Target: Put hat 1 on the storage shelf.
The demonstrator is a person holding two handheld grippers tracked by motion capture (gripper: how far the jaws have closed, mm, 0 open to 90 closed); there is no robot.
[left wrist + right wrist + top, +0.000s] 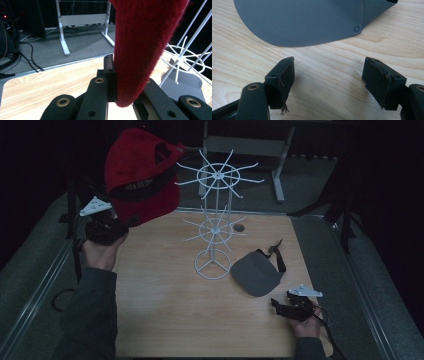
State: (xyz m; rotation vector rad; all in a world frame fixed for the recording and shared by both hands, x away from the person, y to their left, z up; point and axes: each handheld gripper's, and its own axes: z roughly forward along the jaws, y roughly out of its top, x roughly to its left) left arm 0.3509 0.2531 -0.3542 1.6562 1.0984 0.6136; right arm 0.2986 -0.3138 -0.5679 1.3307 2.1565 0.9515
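A red cap (142,175) hangs in the air at the upper left, its crown close to the top spokes of a white wire rack (216,175). My left gripper (131,221) is shut on the cap's brim from below. In the left gripper view the red brim (142,45) rises between the black jaws of that gripper (122,85), with the rack (183,57) to the right. A grey visor cap (257,272) lies on the wooden table (165,310) right of the rack's base. My right gripper (276,303) rests low just before the grey visor (307,22), open (329,72), nothing between its fingers.
The rack has two tiers of spokes and a ring base (212,265) at the table's middle. A small dark round thing (239,227) lies near the far edge. Dark stands (345,215) flank the table's right side and a desk frame (280,170) stands behind.
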